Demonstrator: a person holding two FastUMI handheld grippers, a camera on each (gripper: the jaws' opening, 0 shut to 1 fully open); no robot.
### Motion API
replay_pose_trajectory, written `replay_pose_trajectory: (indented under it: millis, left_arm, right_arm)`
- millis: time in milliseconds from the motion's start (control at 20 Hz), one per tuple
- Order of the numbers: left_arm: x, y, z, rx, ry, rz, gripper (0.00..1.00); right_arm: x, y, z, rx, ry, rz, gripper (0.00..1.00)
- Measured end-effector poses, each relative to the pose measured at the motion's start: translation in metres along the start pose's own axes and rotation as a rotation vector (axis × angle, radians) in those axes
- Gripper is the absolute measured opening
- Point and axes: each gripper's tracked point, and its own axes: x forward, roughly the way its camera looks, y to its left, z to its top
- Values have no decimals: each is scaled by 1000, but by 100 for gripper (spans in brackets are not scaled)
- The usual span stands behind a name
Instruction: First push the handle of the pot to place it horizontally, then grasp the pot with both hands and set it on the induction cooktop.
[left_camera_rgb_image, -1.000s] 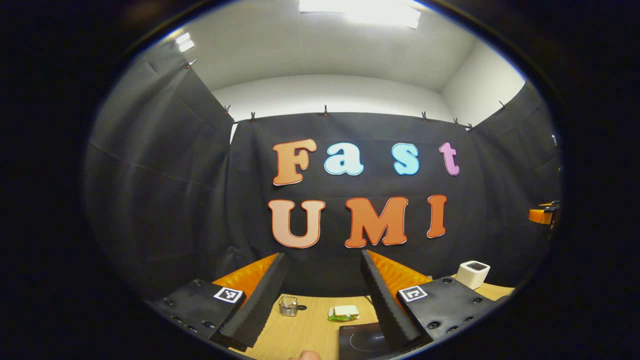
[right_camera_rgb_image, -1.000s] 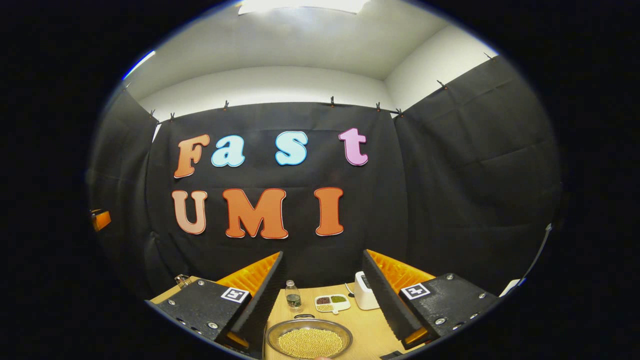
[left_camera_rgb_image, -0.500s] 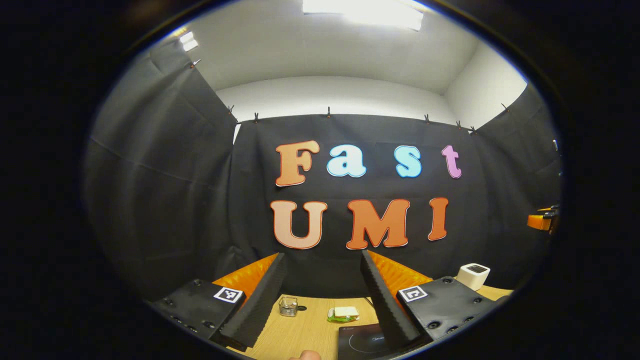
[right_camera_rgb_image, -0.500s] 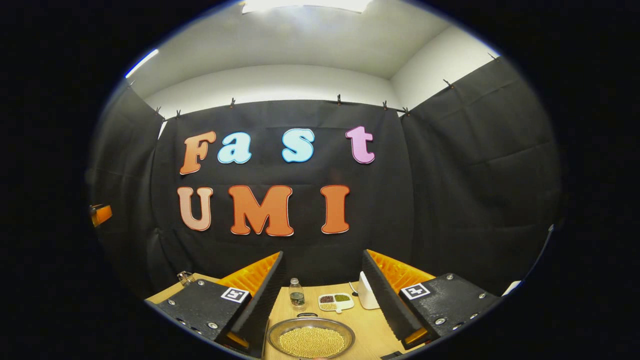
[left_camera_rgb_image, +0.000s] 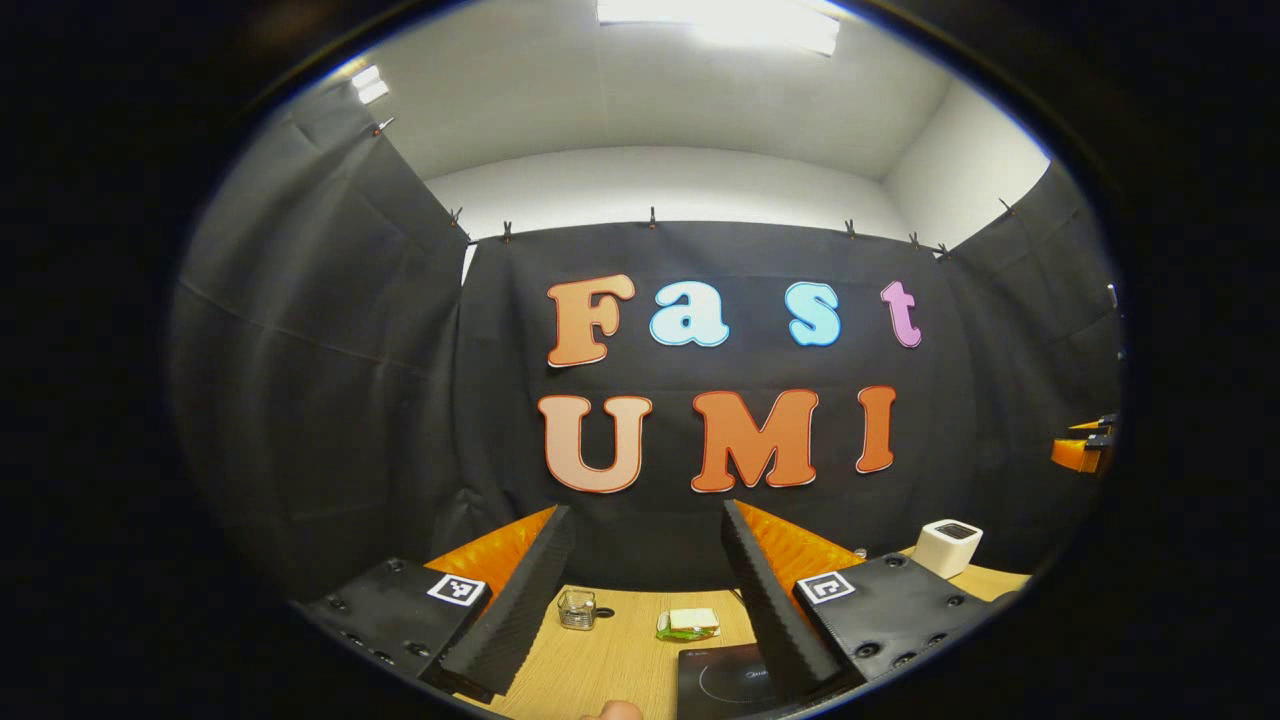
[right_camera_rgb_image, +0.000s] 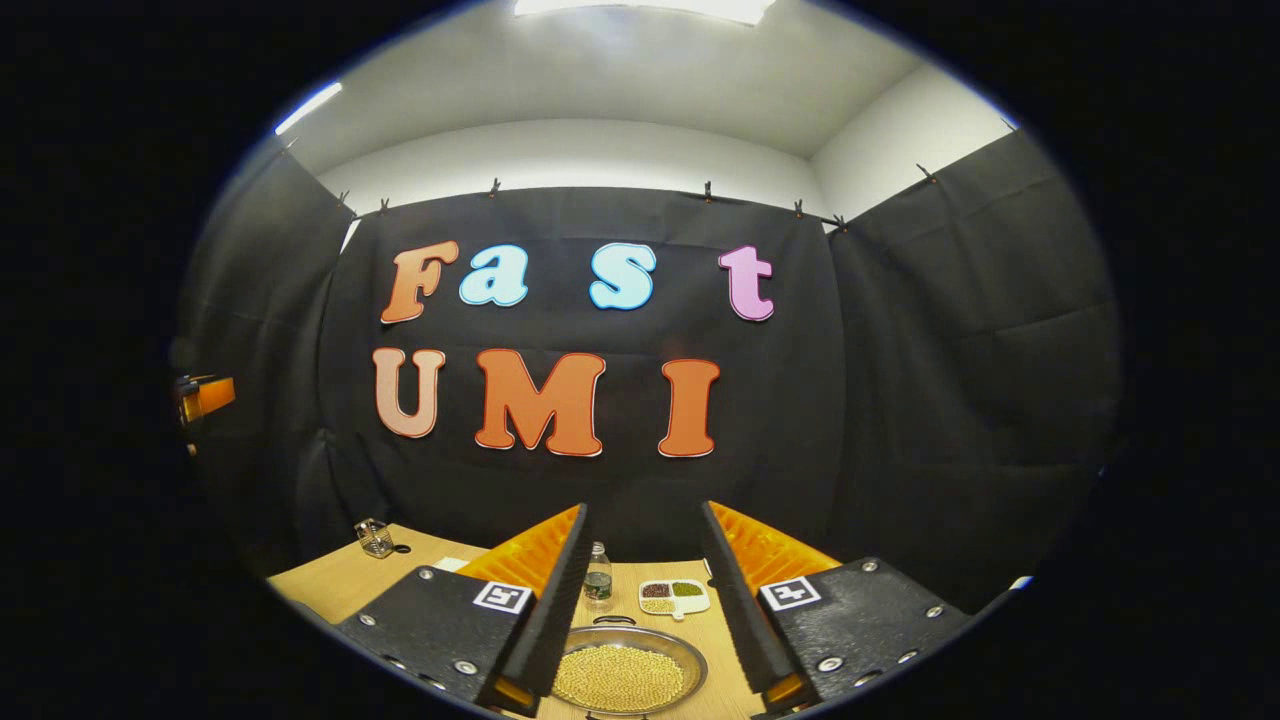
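Note:
A shallow metal pot (right_camera_rgb_image: 620, 676) full of yellow beans sits on the wooden table, low between my right gripper's fingers. A small dark handle (right_camera_rgb_image: 614, 621) shows at its far rim. My right gripper (right_camera_rgb_image: 643, 508) is open, held above and short of the pot, with nothing between its fingers. The black induction cooktop (left_camera_rgb_image: 725, 682) lies on the table under my left gripper's right finger. My left gripper (left_camera_rgb_image: 645, 510) is open and empty, raised over the table. Each gripper shows as an orange piece at the edge of the other's view, the right gripper (left_camera_rgb_image: 1078, 452) and the left gripper (right_camera_rgb_image: 205, 396).
A small glass jar (left_camera_rgb_image: 576, 610) and a green-and-white pack (left_camera_rgb_image: 688, 625) stand beyond the cooktop, and a white box (left_camera_rgb_image: 947, 547) sits at the far right. Behind the pot are a small bottle (right_camera_rgb_image: 598, 580) and a divided dish (right_camera_rgb_image: 674, 596). A fingertip (left_camera_rgb_image: 612, 711) shows at the bottom.
The right gripper's fingers have drawn a little closer together, and its view has swung so that more of the table's left side shows. The left gripper has barely moved.

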Motion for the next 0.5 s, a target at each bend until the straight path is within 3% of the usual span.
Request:
replay_pose_trajectory:
  millis: [50, 250, 500]
  left_arm:
    - [1, 0, -1, -3, 3, -1, 98]
    - [2, -5, -6, -11, 11, -13, 99]
    - [3, -12, -9, -7, 13, -27, 99]
  right_arm:
    - [0, 7, -4, -10, 6, 18, 65]
    - [-2, 32, -29, 21, 68, 107, 40]
    - [0, 43, -69, 28, 141, 136, 4]
